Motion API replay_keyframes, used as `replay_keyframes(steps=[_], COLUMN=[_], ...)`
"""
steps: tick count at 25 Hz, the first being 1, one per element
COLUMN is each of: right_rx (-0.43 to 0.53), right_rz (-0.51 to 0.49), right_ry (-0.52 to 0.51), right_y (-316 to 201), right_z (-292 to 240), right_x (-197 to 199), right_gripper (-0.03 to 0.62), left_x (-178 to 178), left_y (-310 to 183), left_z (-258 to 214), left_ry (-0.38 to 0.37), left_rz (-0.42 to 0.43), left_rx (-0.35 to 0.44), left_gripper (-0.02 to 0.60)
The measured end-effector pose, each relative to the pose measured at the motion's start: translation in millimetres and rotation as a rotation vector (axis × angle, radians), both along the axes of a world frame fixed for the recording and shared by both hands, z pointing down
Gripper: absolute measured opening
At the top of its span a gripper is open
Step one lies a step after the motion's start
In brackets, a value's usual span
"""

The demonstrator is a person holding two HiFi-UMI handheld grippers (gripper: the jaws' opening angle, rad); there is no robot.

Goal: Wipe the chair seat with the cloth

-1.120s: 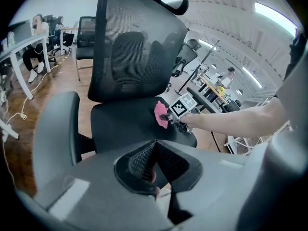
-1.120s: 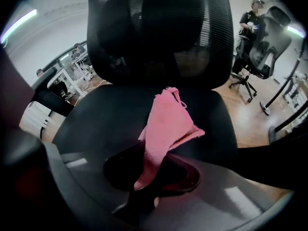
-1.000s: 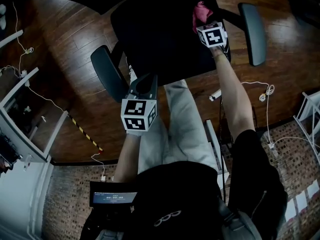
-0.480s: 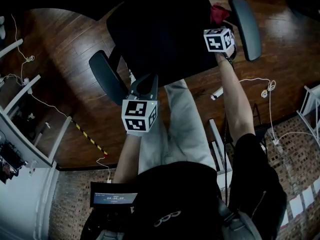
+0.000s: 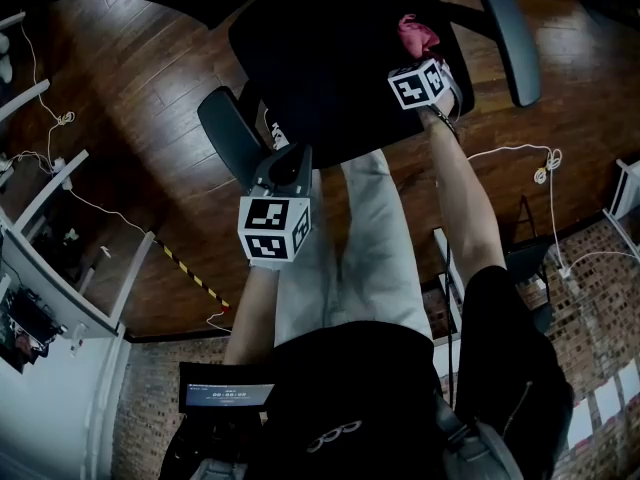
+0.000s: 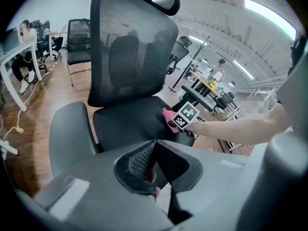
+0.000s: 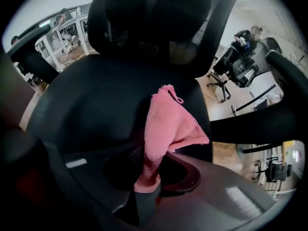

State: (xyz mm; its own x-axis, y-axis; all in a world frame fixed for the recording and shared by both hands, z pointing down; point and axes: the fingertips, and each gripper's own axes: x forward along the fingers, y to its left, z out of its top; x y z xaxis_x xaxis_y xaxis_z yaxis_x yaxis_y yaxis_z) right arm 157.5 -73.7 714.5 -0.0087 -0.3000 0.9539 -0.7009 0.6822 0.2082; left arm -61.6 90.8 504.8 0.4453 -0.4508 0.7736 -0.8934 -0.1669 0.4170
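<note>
The black chair seat (image 5: 330, 58) fills the top of the head view, and the person's legs stand at its front edge. A pink cloth (image 5: 417, 36) lies against the seat's right part, with my right gripper (image 5: 424, 60) shut on it. In the right gripper view the cloth (image 7: 166, 129) hangs out of the closed jaws (image 7: 149, 163) over the seat (image 7: 96, 105). My left gripper (image 5: 287, 171) hovers at the seat's front left corner, shut and holding nothing (image 6: 153, 150). The left gripper view shows the seat (image 6: 127, 124), the cloth (image 6: 169, 116) and the right gripper (image 6: 179, 124).
Grey armrests flank the seat, one at the left (image 5: 230, 133) and one at the right (image 5: 510, 38). The mesh backrest (image 6: 130, 47) rises behind the seat. White cables (image 5: 540, 163) and striped tape (image 5: 190, 273) lie on the wood floor. White desk frames (image 5: 40, 198) stand at the left.
The right gripper swept the cloth to the right armrest side, then back left onto the seat. The left gripper has barely moved.
</note>
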Motion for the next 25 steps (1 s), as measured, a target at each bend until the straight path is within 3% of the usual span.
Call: replay_keyframes(steps=[13, 19, 25], right_rx=[-0.19, -0.28, -0.372], right_rz=[-0.071, -0.071, -0.164], right_ry=[-0.358, -0.515, -0.637], right_y=[91, 132, 169], right_z=[-2, -15, -33], right_x=[-196, -262, -305], right_gripper=[0.066, 0.067, 0.067], left_x=[-52, -69, -76], left_y=[19, 19, 20], left_z=[2, 1, 0], left_ry=[0.011, 0.017, 0.018], left_rz=[0.063, 0.073, 0.063], left_rx=[-0.024, -0.016, -0.015], left_gripper=[-0.006, -0.006, -0.006])
